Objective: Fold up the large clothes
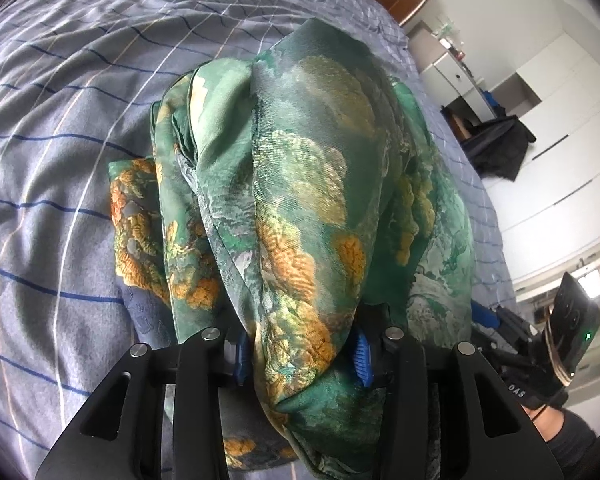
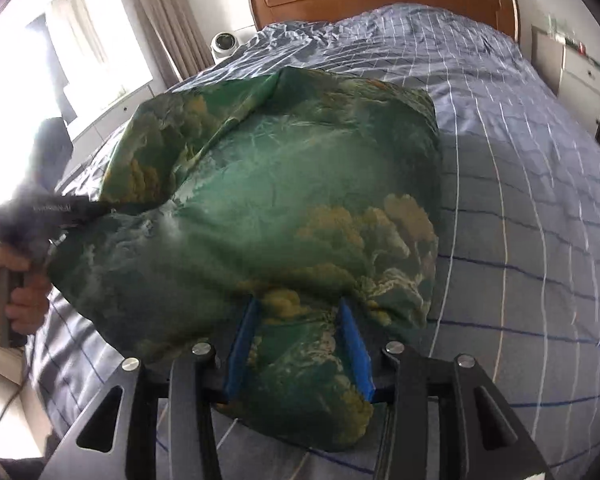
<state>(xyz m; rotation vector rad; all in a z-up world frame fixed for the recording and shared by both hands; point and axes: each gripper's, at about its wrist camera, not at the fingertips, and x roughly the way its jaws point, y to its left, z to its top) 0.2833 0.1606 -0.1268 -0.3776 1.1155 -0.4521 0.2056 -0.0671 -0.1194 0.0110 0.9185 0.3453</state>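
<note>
Green garment (image 2: 260, 200) between both grippers

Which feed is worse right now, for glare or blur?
Right wrist view: the window is blown out and washes over the hand at the left edge; the green garment looks slightly soft. Left wrist view: evenly lit, the print on the garment sharp; both bend the bed's stripes.

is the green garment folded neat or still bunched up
Bunched, not neatly folded. The green garment hangs in loose gathered pleats from the left gripper, and sags across to the right gripper above the bed.
</note>
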